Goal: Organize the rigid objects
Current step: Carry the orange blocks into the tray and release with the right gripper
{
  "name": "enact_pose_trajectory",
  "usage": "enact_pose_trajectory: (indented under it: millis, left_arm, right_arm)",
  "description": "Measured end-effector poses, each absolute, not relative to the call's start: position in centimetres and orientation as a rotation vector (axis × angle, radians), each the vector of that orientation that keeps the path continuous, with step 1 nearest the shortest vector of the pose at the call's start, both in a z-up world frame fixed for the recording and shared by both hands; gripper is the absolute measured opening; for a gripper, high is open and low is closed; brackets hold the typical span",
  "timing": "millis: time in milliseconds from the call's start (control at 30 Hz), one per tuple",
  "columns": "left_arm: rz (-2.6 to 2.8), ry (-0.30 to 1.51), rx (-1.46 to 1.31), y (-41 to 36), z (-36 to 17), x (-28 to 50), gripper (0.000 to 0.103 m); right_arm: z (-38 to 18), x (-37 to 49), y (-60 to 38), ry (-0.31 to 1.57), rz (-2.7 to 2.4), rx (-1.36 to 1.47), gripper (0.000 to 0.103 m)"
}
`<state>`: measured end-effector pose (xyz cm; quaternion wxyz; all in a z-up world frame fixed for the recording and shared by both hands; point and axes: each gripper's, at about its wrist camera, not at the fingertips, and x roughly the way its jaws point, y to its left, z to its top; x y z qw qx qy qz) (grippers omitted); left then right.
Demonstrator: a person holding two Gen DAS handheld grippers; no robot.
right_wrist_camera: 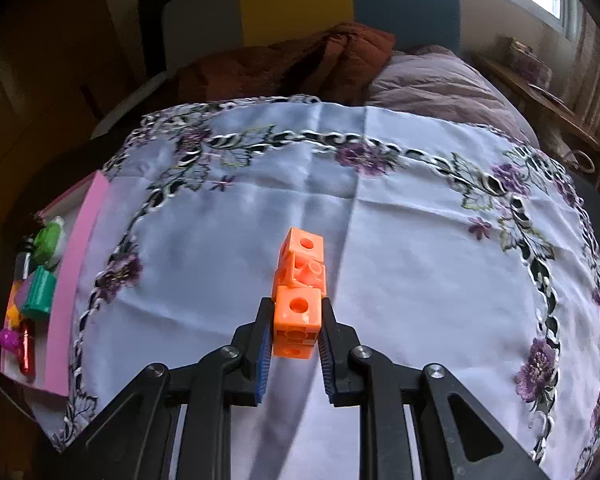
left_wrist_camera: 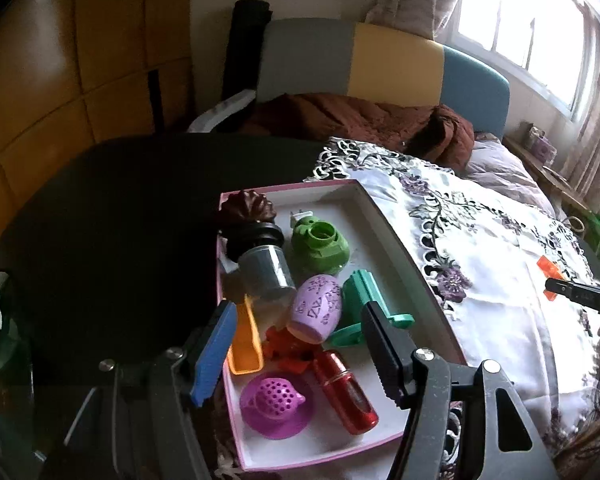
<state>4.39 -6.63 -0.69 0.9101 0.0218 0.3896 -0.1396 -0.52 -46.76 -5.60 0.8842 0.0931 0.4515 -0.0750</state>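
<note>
above the embroidered cloth [right_wrist_camera: 380,208], right of the pink-rimmed tray [right_wrist_camera: 80,240], the right claw [right_wrist_camera: 296,324] clamps a stack of orange cubes [right_wrist_camera: 300,280]. over the tray the left claw [left_wrist_camera: 300,344] stands apart, empty.

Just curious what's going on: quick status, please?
Right gripper shut on orange blocks, above the cloth. Left gripper open, empty, over the tray. Nothing in the way.
</note>
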Motion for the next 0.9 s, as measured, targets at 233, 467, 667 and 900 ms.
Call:
enact_pose_trajectory:
  millis: [233, 467, 667, 900]
  left_arm:
    - [-0.273, 0.805, 0.026, -5.4, -1.0, 4.3, 0.067]
    - [-0.249, 0.801, 0.009, -4.0, -1.1, 4.2, 0.069]
    - [-0.215, 0.803, -0.012, -2.2, -1.4, 4.3, 0.07]
    - [-0.18, 0.806, -0.031, -0.5, -1.7, 4.3, 0.07]
  right_arm:
    - [-3.9, -0.7, -42.7, 0.908, -0.066, 0.174, 0.02]
    - [-1.9, -0.4, -35.7, 0.867, 0.111, 0.152, 0.02]
    - [-1.2, 0.0, -28.6, 0.863, 0.266, 0.087, 0.02]
    - [-2.3, 0.2, -22.8, 0.912, 0.356, 0.01, 0.02]
